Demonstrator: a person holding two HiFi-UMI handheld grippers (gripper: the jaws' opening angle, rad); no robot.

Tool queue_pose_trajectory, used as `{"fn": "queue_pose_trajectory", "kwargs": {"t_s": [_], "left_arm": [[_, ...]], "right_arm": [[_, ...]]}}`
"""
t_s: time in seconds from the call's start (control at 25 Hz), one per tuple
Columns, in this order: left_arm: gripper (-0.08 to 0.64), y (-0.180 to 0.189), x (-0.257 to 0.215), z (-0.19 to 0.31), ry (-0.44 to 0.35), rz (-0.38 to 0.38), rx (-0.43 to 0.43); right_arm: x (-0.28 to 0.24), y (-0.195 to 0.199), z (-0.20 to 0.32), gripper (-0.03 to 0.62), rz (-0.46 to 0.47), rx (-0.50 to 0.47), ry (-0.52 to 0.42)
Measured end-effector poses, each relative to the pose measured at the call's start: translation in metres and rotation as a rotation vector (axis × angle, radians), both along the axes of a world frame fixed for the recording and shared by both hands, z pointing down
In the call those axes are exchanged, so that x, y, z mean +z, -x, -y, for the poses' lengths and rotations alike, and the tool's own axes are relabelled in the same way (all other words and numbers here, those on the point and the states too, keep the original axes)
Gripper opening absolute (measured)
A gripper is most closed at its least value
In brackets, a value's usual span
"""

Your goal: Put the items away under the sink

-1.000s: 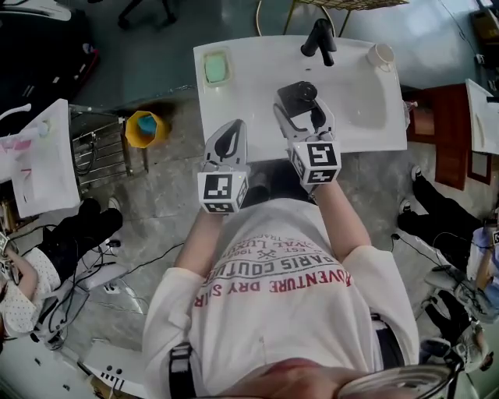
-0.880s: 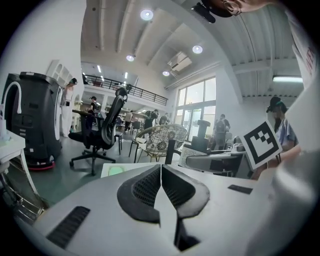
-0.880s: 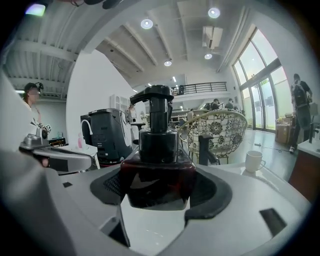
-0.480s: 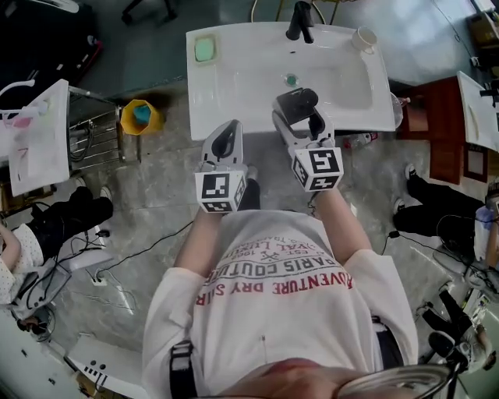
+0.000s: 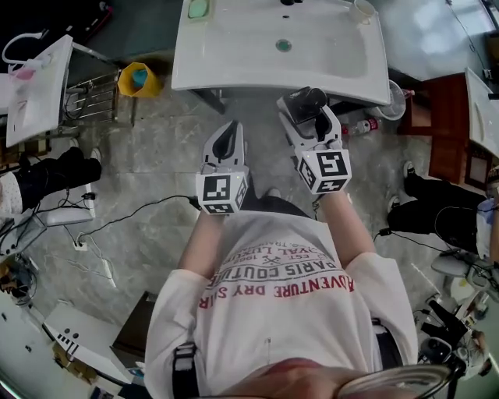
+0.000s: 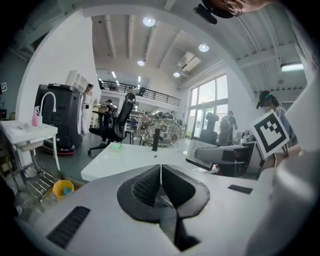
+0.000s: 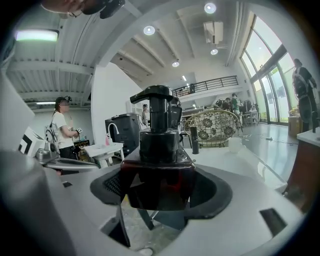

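Since 1 s ago the view has pulled back: the white sink (image 5: 234,58), then mid-frame under both grippers, now sits at the top of the head view, & the grippers hang over grey floor (image 5: 156,179) in front of it.

Nearest the camera is the person's white printed T-shirt (image 5: 273,312), arms stretched fwd. L gripper (image 5: 232,128) points toward the sink; its own view shows the two dark pads pressed together w/ nothing btwn them (image 6: 161,172), so it is closed & empty. Just to its right, R gripper (image 5: 306,111) is clamped on a dark pump bottle (image 5: 304,100). In the R gripper view the bottle (image 7: 159,170) stands upright btwn the pads, held at its body, black pump head up top.

Beyond the grippers is the sink's front edge, w/ shadowed space beneath. A small bottle (image 5: 360,125) lies on the floor by the sink's right end. A yellow bin (image 5: 137,79) stands off its left end. At the back of the countertop, half cut by the frame, are a green soap dish (image 5: 197,8) at left & a cup (image 5: 362,8) at right.

Progress, as I judge it: early. The bottle is off the counter & in hand but not yet under the sink. The soap dish & cup look untouched.
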State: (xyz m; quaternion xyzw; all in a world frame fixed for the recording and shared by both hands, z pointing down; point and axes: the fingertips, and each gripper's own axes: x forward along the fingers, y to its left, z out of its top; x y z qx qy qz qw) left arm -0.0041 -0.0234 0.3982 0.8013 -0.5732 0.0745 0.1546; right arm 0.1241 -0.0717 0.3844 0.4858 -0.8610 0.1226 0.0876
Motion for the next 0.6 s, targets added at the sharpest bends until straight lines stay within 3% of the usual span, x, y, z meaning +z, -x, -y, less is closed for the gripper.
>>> {"fn": "queue_pose_trajectory", "kwargs": {"t_s": [0.28,0.6], "left_arm": [[0.028,-0.012,0.026,-0.045,0.040,0.005,0.002],[0.027,0.004,0.090,-0.025,-0.003,0.012,-0.016]], "right_arm": [[0.027,-0.007,-0.043,0.360,-0.023,-0.030,0.015],[0.102,-0.003,-0.046,0.362,-0.045,-0.043,-0.012]]}}
